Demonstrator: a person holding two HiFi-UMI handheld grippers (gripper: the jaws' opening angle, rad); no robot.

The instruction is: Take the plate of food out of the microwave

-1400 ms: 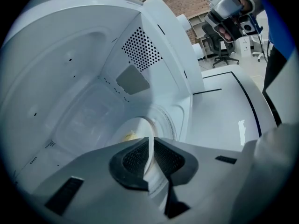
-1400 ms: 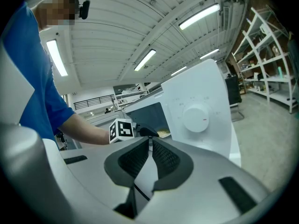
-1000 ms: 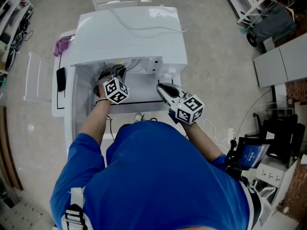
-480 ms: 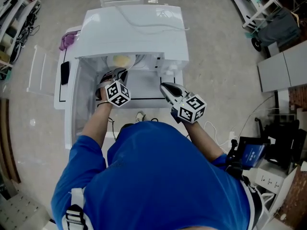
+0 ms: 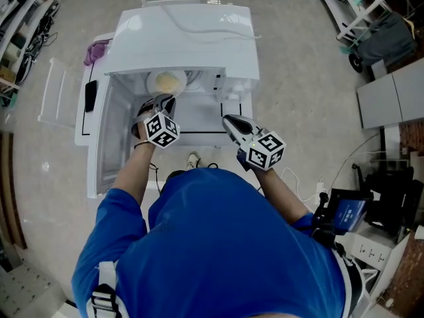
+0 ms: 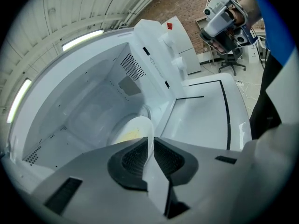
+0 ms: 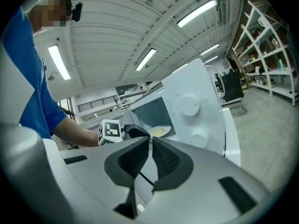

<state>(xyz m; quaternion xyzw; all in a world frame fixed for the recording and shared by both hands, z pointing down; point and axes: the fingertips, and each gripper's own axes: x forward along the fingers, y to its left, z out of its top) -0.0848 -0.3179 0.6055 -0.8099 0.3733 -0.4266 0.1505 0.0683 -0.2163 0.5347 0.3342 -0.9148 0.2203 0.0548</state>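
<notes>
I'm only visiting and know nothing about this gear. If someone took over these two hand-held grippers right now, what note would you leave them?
Left gripper: fingers shut on the near rim of the plate.
Right gripper: fingers together, nothing between them, held out in front of the microwave.
Things: the microwave door is swung open to the left. The plate, with yellowish food on it, sits in the cavity near the opening.
Done: door open, plate gripped.
Left: draw the plate out, keeping it level, and set it down. A one-sided rim grip may tip, so the right gripper could probably steady it.
</notes>
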